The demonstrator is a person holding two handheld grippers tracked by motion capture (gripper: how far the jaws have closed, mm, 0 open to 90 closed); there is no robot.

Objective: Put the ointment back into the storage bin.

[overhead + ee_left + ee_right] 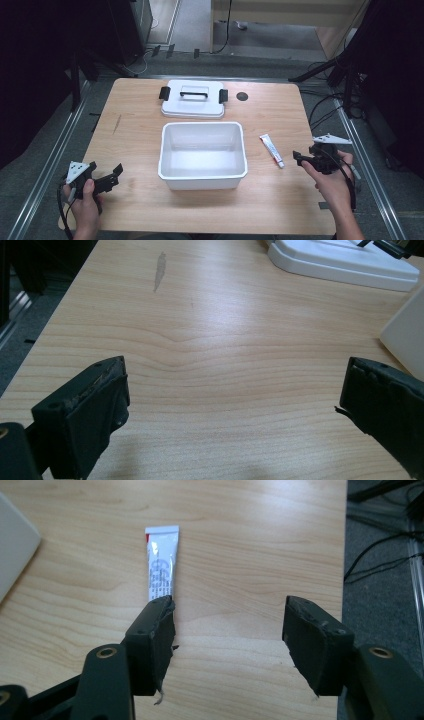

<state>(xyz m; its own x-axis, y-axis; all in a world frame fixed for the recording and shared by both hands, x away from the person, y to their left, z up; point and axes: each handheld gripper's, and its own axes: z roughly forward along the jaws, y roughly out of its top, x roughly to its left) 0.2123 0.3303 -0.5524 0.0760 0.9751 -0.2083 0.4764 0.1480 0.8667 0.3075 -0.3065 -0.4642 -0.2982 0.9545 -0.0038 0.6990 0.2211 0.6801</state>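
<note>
Right gripper [227,640] hangs wide open, empty, near the tube [162,565] right of the bin [202,175]. Looks like it needs to line up and pinch it. Left gripper [235,410] sits wide open too.

Open white bin [202,156] at centre of wooden table [135,125], handled white lid [193,98] lying flat just behind it, dark round spot [242,96] beside lid

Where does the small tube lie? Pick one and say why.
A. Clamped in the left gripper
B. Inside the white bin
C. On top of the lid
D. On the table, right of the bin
D: the tube lies flat on the wooden table, apart from the white bin, just ahead of the open right gripper.
</note>
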